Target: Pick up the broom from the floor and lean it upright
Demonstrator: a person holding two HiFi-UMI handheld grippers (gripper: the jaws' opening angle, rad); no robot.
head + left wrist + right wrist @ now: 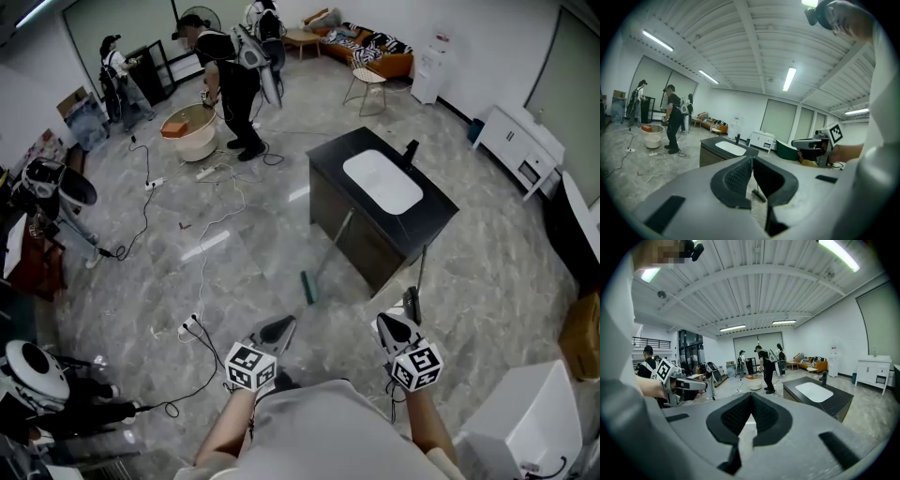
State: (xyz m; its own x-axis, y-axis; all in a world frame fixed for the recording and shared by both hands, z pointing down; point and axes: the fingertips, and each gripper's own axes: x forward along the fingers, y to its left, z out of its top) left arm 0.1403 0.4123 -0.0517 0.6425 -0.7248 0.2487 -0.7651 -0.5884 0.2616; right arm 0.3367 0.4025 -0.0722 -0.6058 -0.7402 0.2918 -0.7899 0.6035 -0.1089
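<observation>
broom [308, 286] on floor beside sink cabinet [375, 239], well ahead of left gripper [280, 327] and right gripper [395, 324]; fingers of both closed, empty.

A black cabinet [349, 234] holding a white basin [382, 181] stands on grey marble floor [234, 281]; a person [230, 84] stands by a round beige tub [192, 131].

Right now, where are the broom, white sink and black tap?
Broom [307, 287]: head view, its green head.
White sink [382, 181]: head view, middle of basin.
Black tap [410, 152]: head view, its upright body.
</observation>
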